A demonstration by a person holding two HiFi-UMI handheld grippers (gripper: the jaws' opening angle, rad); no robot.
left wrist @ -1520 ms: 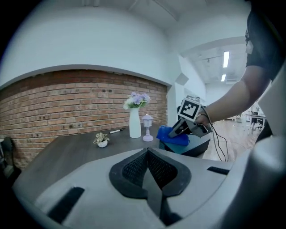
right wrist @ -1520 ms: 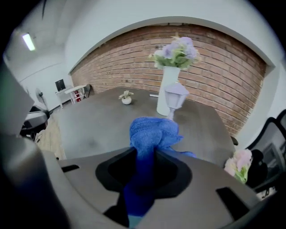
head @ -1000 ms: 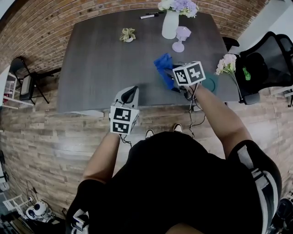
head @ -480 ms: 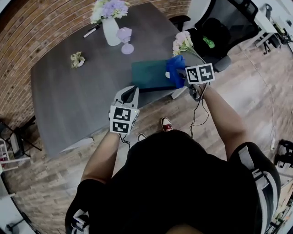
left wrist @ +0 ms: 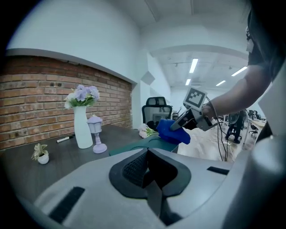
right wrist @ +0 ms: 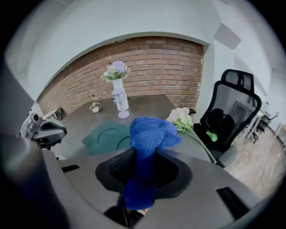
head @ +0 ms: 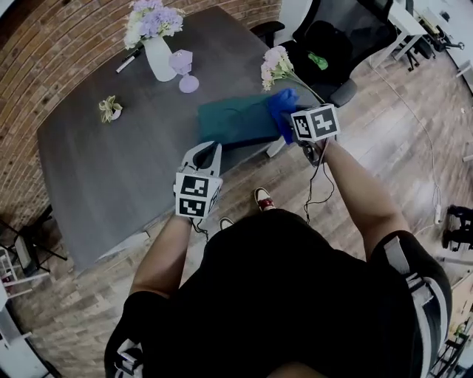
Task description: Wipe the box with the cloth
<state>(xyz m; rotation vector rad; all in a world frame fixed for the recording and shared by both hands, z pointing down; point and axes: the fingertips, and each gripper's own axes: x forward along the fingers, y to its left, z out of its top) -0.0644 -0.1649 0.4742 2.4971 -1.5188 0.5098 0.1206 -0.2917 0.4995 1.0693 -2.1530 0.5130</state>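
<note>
dark grey table [head: 111, 170] fills the space ahead of both sets of jaws. black office chair [head: 332, 44] sits past the table, ahead and to the right of the right jaws.

flat teal box [head: 233, 122] lies on the table near its edge, just ahead and left of the right jaws and ahead-right of the left jaws. its lid is shut with round shapes pressed into it. contents not visible.

right gripper [right wrist: 143, 172] has its jaws clamped on the blue cloth [right wrist: 149, 134]. the cloth runs down between the pads and bunches into a wad past the tips. the wad is at the box's near right end. from the head view it overlaps that end, but i can't tell if it's pressing on the lid or just over it.

left gripper [left wrist: 149, 167] has jaws closed together with nothing between them. it's held short of the table edge, well apart from the box.

progress, my read: cloth is in hand and brought to the box, so the wipe is at or near its start. nearly all of the lid lies beyond the wad to cover. no dirt or streaks show, so i can't say what's been wiped.

containers: white vase [head: 159, 55] far ahead of both jaws, upright, holding purple and white flowers [head: 151, 18]. small pot [head: 111, 109] far ahead-left of the left jaws holds a little plant.

loose flower bunch [head: 275, 63] lies on the table just beyond the box. lilac lamp-shaped ornament [head: 183, 68] stands beside the vase. marker pen [head: 127, 60] lies beyond the vase.
</note>
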